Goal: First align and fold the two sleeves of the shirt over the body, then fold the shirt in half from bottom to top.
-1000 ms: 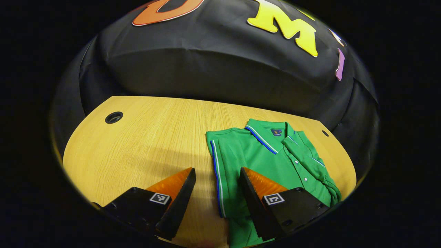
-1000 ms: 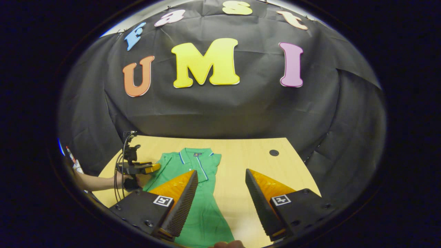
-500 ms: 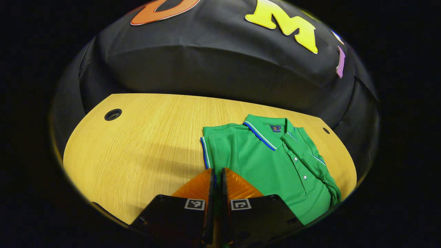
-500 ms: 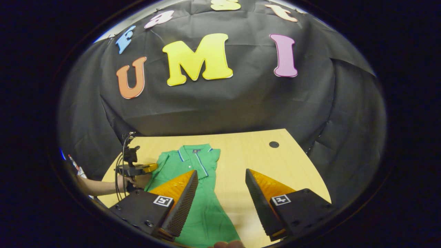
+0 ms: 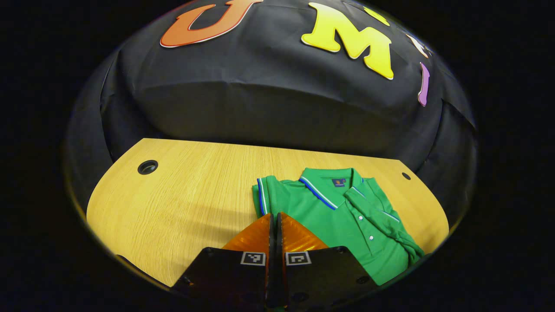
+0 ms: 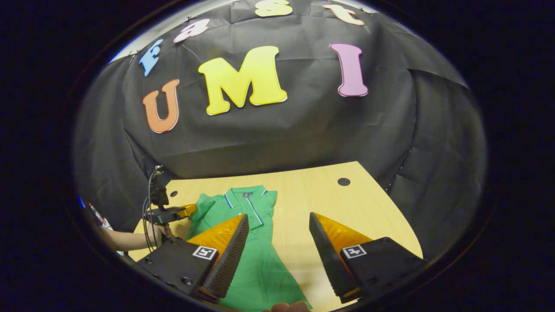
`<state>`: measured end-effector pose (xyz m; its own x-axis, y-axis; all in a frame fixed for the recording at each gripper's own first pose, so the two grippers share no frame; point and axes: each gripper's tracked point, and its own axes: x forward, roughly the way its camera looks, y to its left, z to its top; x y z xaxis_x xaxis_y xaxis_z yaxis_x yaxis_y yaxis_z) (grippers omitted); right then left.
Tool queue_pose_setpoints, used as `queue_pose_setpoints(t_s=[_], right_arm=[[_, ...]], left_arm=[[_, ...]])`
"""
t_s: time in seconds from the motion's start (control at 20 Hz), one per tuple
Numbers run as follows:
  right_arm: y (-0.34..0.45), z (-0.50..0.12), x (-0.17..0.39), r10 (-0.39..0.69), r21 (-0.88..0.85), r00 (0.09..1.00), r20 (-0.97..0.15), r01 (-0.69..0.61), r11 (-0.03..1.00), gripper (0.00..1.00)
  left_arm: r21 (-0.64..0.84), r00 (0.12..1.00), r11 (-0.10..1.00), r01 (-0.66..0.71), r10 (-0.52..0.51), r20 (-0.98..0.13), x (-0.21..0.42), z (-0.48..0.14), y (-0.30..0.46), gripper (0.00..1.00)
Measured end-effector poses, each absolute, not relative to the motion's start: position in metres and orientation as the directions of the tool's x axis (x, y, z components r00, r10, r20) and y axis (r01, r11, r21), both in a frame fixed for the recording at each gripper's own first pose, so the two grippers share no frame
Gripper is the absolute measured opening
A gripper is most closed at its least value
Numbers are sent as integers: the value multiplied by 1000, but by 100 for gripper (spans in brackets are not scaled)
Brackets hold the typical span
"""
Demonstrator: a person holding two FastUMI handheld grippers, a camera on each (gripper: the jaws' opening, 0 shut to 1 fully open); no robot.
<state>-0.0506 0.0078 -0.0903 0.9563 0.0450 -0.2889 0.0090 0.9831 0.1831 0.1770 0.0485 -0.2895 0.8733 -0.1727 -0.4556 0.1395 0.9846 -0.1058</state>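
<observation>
Left gripper (image 5: 275, 221): in the left gripper view its two fingers are pressing together at the bottom centre, tips meeting at the near left edge of the shirt; whether cloth is sitting between them cannot be told. In the right gripper view this same gripper (image 6: 184, 211) is showing farther off at the left, held by a hand (image 6: 157, 230), its tip lying at the shirt's left shoulder area.

Right gripper (image 6: 277, 221): its fingers are standing spread wide apart with nothing between them, hovering above the near part of the shirt and the table.

Shirt (image 5: 342, 216): a green polo with blue and white trim is lying on the table, collar toward the booth wall, buttoned placket facing up. In the left gripper view the left sleeve (image 5: 264, 197) is appearing bunched inward beside the collar, its striped cuff standing on edge. The right side of the shirt is lying rumpled along the far edge.

Shirt, right gripper view (image 6: 256, 255): the body is running from the collar toward the camera, the lower part passing under the spread fingers.

Table (image 5: 186, 195): light wood surface, bearing the shirt on its right half in the left gripper view; a round cable hole (image 5: 148, 167) is showing at the far left corner, well apart from the shirt, and a smaller hole (image 5: 406, 176) near the right corner.
</observation>
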Motion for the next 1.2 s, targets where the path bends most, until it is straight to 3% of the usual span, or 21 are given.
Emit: queue_pose_setpoints(t_s=[0.4, 0.6, 0.9, 0.95, 1.0, 1.1, 1.2], right_arm=[[-9, -87, -68, 16, 199, 963, -268, 39, 979, 86], [-27, -92, -82, -18, 219, 964, -267, 78, 973, 89], [-51, -104, -99, -66, 250, 959, -276, 138, 958, 85], [-53, -105, -100, -71, 258, 958, -276, 145, 955, 89], [-55, -107, -102, -75, 264, 958, -278, 151, 953, 85], [-58, -110, -104, -80, 270, 956, -281, 159, 950, 88], [-61, -113, -107, -85, 271, 955, -284, 165, 948, 85]], left_arm=[[-103, 870, 984, 148, -179, -460, 188, -269, 12, 3], [-69, 845, 983, 171, -182, -503, 185, -280, -17, 3], [-36, 810, 981, 192, -179, -558, 180, -305, -53, 3], [-36, 802, 981, 189, -175, -571, 178, -310, -56, 4], [-37, 796, 982, 187, -173, -580, 177, -314, -60, 4], [-41, 789, 981, 188, -176, -589, 176, -319, -68, 4], [-50, 781, 978, 204, -193, -593, 174, -321, -80, 4]])
